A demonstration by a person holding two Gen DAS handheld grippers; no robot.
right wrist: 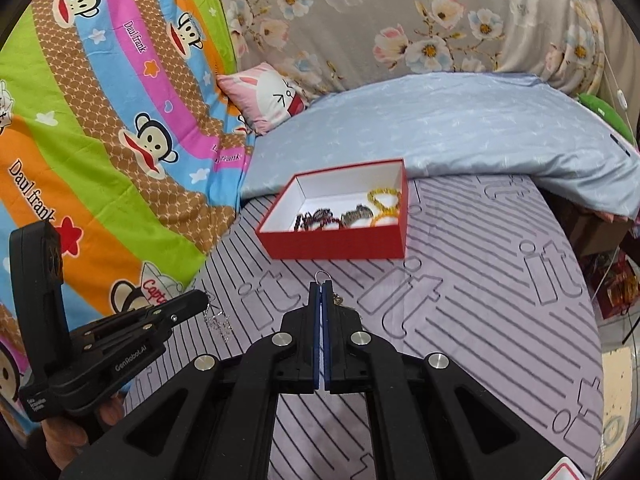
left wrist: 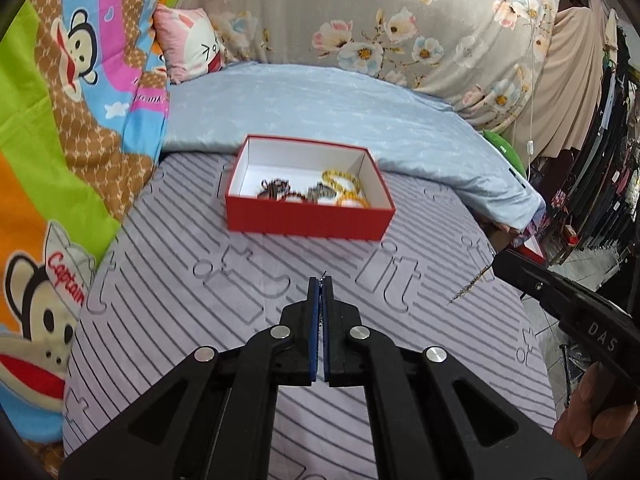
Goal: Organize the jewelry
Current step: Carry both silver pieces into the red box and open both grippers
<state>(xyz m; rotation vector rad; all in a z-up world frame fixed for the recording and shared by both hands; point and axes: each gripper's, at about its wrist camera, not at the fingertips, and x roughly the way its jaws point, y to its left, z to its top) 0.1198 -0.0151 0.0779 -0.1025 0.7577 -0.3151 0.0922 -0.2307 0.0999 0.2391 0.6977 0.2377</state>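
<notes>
A bed (left wrist: 248, 320), covered in a striped lilac sheet, fills both views. A pale blue quilt (left wrist: 320, 104) is folded across its far part, with a cartoon-monkey blanket (left wrist: 60, 152) along the left edge and a floral cover (left wrist: 380, 20) behind.

A red box (left wrist: 308, 220) with a white interior is set on the sheet just in front of the quilt. Beaded bracelets, yellow (left wrist: 346, 190) and dark (left wrist: 274, 191), are seen lying inside it along the near wall.

The left gripper (left wrist: 320, 280) is held above the sheet with its fingers pressed together on a thin silver chain (right wrist: 218, 322), which hangs from the tip in the right wrist view. The right gripper (right wrist: 321, 285) is likewise pinched on a small earring (right wrist: 322, 276); its wire loop projects past the tip, and a gold-coloured part shows beside the right finger.
</notes>
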